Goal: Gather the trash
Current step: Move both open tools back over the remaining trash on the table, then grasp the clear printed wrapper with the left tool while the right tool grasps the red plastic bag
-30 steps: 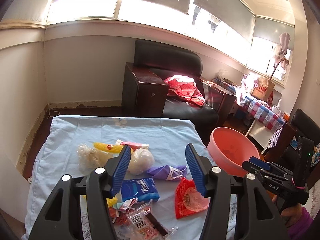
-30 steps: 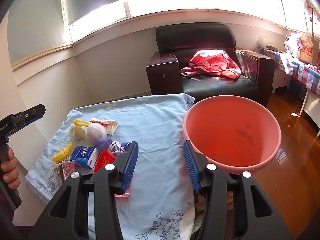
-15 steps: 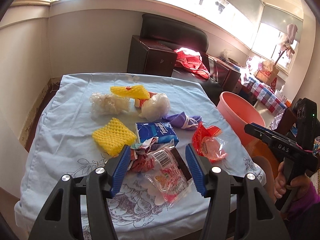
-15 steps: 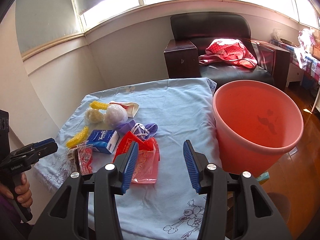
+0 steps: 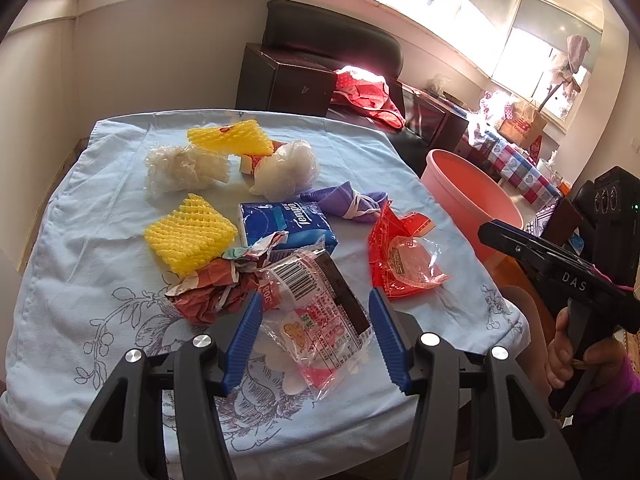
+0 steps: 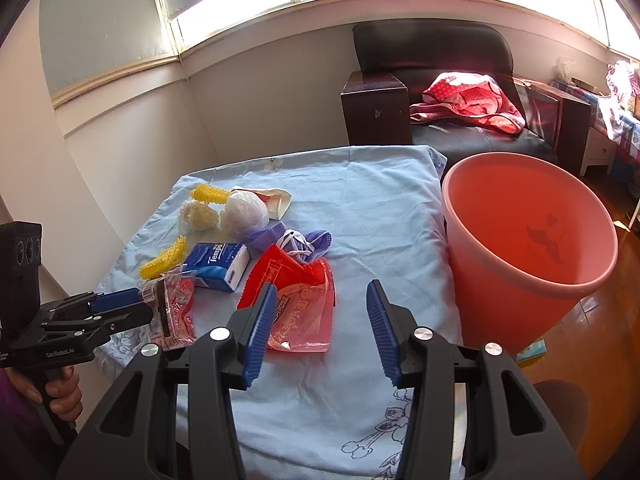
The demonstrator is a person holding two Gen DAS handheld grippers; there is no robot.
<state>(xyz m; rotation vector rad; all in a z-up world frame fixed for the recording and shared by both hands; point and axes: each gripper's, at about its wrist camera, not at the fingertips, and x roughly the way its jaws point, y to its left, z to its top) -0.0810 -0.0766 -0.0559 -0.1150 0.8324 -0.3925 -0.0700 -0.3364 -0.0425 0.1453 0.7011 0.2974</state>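
Trash lies on a table with a light blue cloth [image 5: 100, 208]: a clear snack wrapper with a barcode [image 5: 320, 312], a crumpled brown wrapper [image 5: 212, 292], a red plastic wrapper [image 5: 404, 256], a blue tissue pack [image 5: 286, 224], yellow foam nets [image 5: 190, 234], white plastic balls [image 5: 286, 170] and a purple mask [image 5: 348, 202]. My left gripper [image 5: 316, 316] is open, its jaws either side of the clear snack wrapper. My right gripper [image 6: 320, 312] is open and empty above the cloth, just right of the red wrapper [image 6: 296, 296]. A pink bucket [image 6: 524, 240] stands at the table's right side.
A dark armchair [image 6: 448, 80] with red cloth [image 6: 468, 96] stands behind the table, beside a wooden side table [image 6: 376, 108]. Walls and windows close the back and left. A checked-cloth table [image 5: 516, 164] stands far right. The floor is wood [image 6: 616, 304].
The left gripper has come forward and down to the table's near edge, so the clear snack wrapper now sits between its jaws. The right gripper has moved lower and nearer the red wrapper.
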